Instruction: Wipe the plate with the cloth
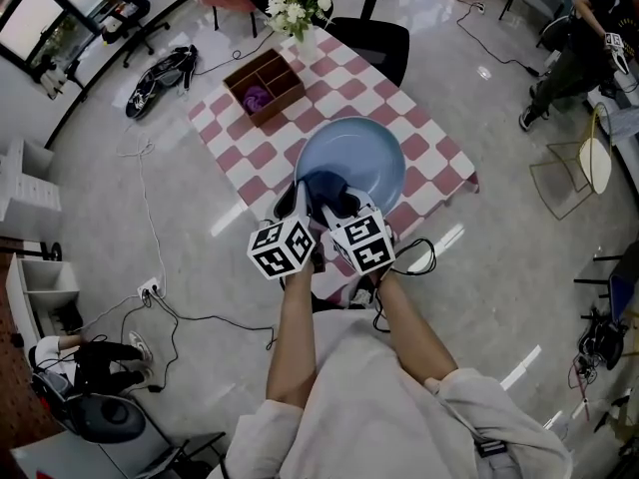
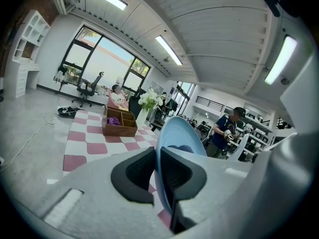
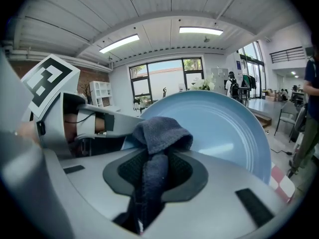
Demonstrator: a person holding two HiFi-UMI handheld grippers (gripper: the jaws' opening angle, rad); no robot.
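Head view: we look down on a person's two forearms reaching over a pink-and-white checked table (image 1: 439,153). A pale blue plate (image 1: 364,158) shows over the table's near edge. The left gripper (image 1: 297,200) meets the plate's near rim. The right gripper (image 1: 341,206), just beside it, brings a dark blue cloth (image 1: 324,183) onto the plate's near part. A brown box (image 1: 265,83) and white flowers (image 1: 298,3) stand farther along the table.

Left gripper view: we see the jaws pinching the plate's rim, with the plate rising edge-on from between them. A bit of cloth shows against the plate's inner face.

Right gripper view: we see the jaws clamped on the cloth, whose bunched end lies against the plate's face. The left gripper shows at the left, at the plate's rim.
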